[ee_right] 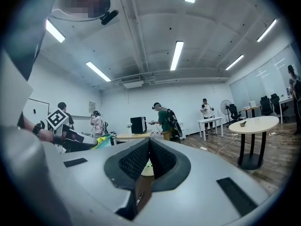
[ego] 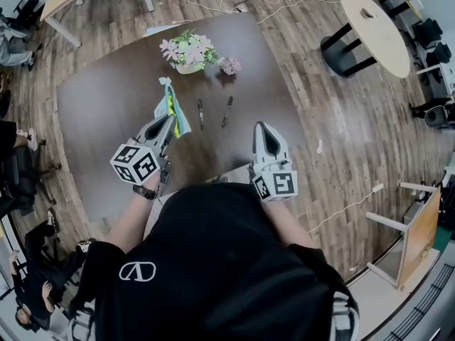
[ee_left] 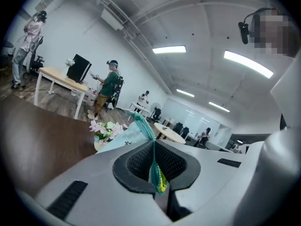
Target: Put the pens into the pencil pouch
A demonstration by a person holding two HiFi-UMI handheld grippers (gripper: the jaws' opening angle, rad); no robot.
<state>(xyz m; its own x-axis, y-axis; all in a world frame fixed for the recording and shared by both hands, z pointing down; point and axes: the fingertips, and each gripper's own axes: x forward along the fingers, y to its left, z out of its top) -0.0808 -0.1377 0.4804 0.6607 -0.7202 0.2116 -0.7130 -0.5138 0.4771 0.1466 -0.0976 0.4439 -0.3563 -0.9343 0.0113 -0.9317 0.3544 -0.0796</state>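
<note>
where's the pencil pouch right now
In the head view the pencil pouch hangs pinched in the left claw over the brown table, just left of the two pens and on the near side of the flower pot.

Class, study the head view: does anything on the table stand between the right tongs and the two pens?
Nothing visible does. Only bare table separates the right tongs from the pens. The pencil pouch, pinched in the left tongs, hangs left of them.
</note>
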